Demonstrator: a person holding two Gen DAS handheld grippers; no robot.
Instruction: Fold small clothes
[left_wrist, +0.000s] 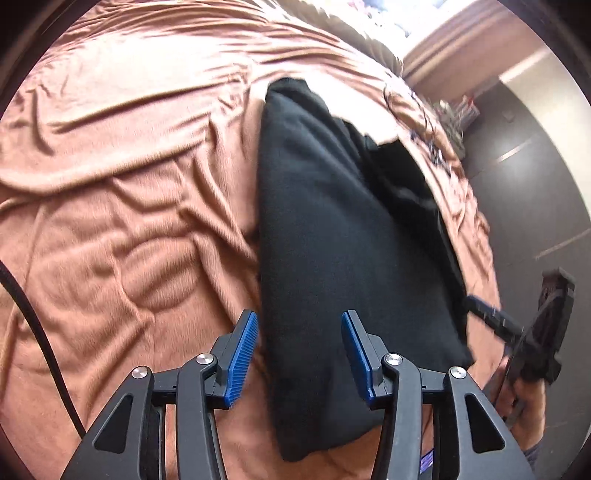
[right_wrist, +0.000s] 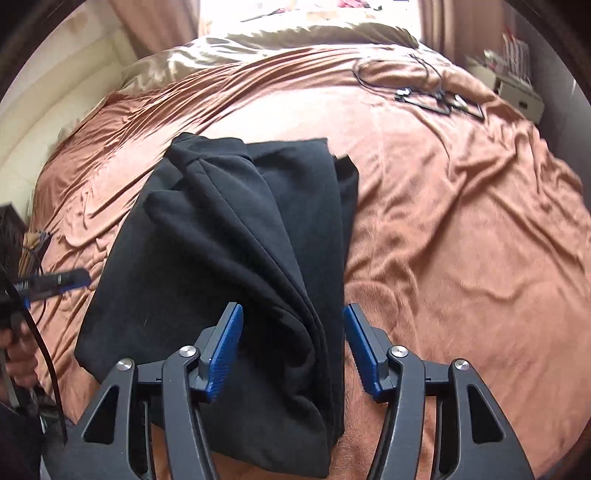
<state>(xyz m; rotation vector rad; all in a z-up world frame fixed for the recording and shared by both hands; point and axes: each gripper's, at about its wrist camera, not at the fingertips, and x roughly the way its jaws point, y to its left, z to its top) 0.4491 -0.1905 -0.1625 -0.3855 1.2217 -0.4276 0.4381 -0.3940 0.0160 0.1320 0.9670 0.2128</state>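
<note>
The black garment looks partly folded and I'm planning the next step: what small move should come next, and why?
Probably close the right hand-held gripper on the near edge of the black garment. Its jaws stand open astride the stacked folds, and the left hand-held gripper is open too, so nothing holds the cloth on the brown bedspread.

Rumpled rust-brown bedspread (right_wrist: 443, 229), beige pillow (right_wrist: 280, 40) beneath bright curtained window (right_wrist: 310, 11), dark floor (left_wrist: 535, 206).
</note>
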